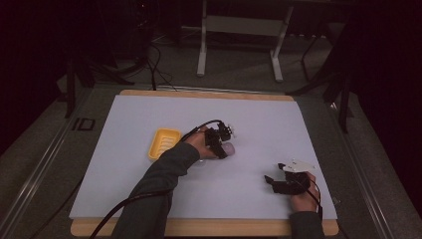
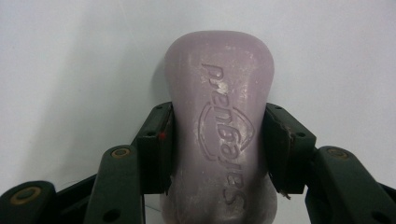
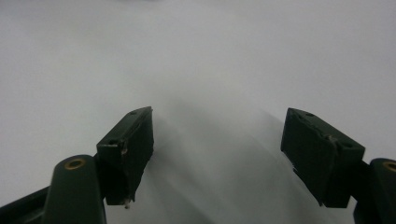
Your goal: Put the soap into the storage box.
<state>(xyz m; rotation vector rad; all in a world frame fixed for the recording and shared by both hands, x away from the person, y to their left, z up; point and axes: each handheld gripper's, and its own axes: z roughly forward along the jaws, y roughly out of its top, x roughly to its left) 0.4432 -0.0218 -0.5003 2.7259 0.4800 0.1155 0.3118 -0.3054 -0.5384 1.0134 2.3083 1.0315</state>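
Note:
A pale purple bar of soap (image 2: pixel 219 126) with embossed lettering lies on the white sheet. My left gripper (image 2: pixel 217 140) is shut on it, a black pad pressing each long side. From above, the soap (image 1: pixel 228 148) peeks out just right of the left gripper (image 1: pixel 219 143) near the table's middle. A yellow ribbed soap dish (image 1: pixel 163 143) sits just left of that hand, with nothing in it. My right gripper (image 1: pixel 271 181) rests low at the front right, jaws wide apart over bare sheet. In the right gripper view its fingers (image 3: pixel 128 144) hold nothing.
A white sheet (image 1: pixel 149 114) covers a wooden board (image 1: pixel 209 93) whose edges show at back and front. Black cables trail from both grippers toward the front edge. Beyond the table stand a white frame's legs (image 1: pixel 201 50) and dark stands on the floor.

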